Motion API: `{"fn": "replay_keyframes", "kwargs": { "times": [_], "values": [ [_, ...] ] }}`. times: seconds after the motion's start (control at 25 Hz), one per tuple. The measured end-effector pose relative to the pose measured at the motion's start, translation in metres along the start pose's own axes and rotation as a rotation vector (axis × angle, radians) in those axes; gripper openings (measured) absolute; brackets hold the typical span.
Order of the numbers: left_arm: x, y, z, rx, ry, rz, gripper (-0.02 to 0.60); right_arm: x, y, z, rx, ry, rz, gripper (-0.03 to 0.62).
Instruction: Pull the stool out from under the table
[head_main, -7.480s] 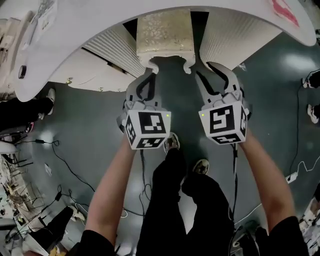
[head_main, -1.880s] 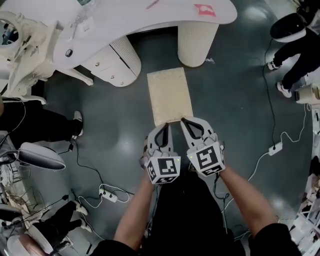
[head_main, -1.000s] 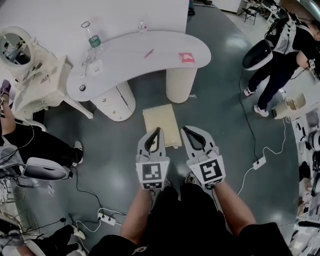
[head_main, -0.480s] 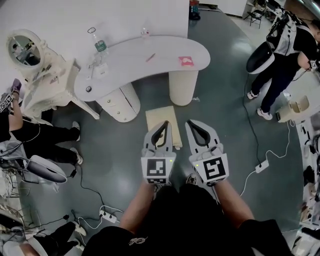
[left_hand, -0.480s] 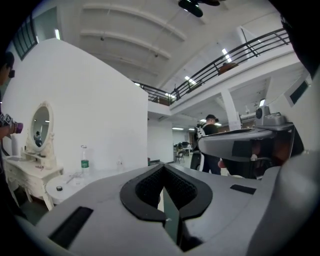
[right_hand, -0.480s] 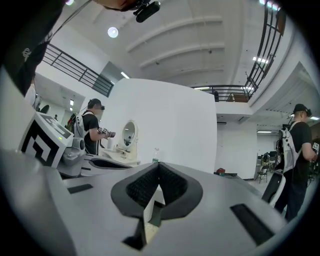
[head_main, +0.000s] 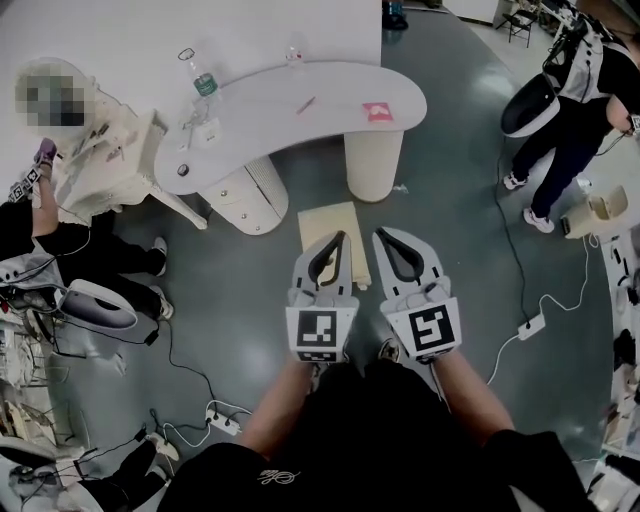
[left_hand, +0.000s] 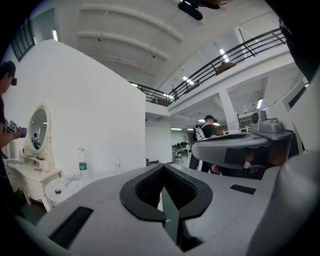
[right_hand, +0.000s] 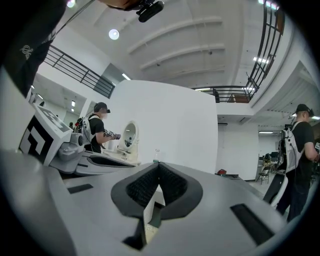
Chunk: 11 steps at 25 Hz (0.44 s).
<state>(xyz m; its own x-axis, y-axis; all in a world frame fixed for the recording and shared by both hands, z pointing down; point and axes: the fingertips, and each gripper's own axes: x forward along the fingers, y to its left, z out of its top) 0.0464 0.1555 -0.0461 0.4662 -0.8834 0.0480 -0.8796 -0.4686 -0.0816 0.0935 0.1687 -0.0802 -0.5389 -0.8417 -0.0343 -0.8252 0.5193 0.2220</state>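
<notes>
Lying at frame centre, the stool (head_main: 331, 221) is clear of the table (head_main: 300, 100), its long axis running down toward the tools. Left tool (head_main: 339, 237) and right tool (head_main: 379, 233), both closed and empty, hover side by side at its lower end.

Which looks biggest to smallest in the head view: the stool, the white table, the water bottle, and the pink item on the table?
1. white table
2. stool
3. water bottle
4. pink item
The last two are close: the bottle stands up toward the camera, which may enlarge it.
</notes>
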Motion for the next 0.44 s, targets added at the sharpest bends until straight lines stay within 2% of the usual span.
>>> {"fn": "replay_keyframes", "kwargs": {
  "times": [0.44],
  "values": [
    [0.000,0.001,0.011,-0.004,-0.025,0.003,0.006,0.005,0.002,0.013,-0.018,-0.039,0.015,0.006]
  ]
}}
